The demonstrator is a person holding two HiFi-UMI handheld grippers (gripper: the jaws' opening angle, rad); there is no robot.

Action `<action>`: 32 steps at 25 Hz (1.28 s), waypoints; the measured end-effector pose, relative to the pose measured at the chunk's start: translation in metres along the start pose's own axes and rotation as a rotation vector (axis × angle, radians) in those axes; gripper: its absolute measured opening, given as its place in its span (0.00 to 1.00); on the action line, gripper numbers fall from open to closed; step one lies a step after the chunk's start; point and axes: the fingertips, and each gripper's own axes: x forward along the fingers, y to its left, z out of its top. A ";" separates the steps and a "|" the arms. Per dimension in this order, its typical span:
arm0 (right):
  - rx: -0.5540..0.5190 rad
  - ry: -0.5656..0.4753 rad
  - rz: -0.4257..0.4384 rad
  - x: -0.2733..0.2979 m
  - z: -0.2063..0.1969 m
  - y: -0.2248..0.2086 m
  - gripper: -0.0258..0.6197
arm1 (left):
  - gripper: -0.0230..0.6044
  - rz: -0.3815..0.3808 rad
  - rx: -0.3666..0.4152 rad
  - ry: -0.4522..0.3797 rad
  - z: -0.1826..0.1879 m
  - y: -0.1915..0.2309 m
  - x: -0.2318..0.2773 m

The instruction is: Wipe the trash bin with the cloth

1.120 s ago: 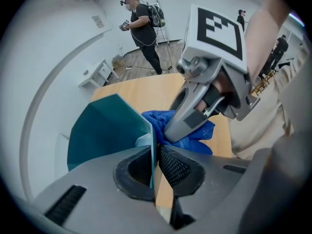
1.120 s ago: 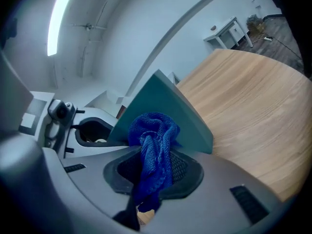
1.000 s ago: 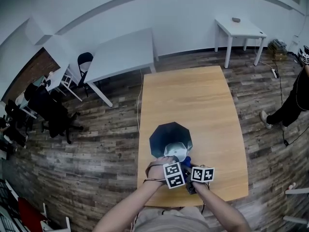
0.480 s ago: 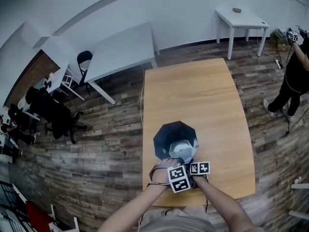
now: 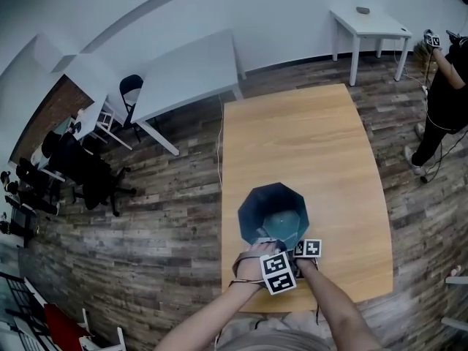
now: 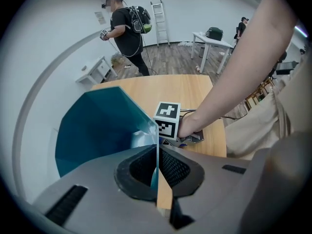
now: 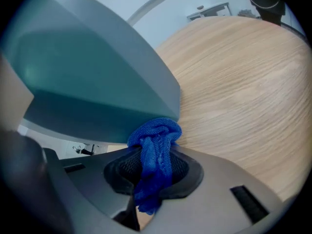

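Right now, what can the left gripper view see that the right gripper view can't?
Only the left gripper view: the left gripper pinching the trash bin by its thin wall, plus a person with a backpack and a ladder far behind.
Only the right gripper view: a clear look at the blue cloth clamped in the right gripper, touching the bin's outside.
Both: the teal bin and the wooden table.
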 end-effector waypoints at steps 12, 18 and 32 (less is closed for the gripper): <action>-0.026 -0.023 0.088 -0.058 -0.007 0.015 0.17 | 0.08 0.018 -0.094 -0.007 -0.001 0.009 -0.007; -0.004 -0.138 0.185 -0.127 0.002 0.042 0.17 | 0.19 0.063 0.013 -0.021 0.012 0.001 -0.004; 0.000 -0.295 0.391 -0.259 0.021 0.127 0.17 | 0.49 0.283 0.541 0.059 -0.070 0.017 -0.031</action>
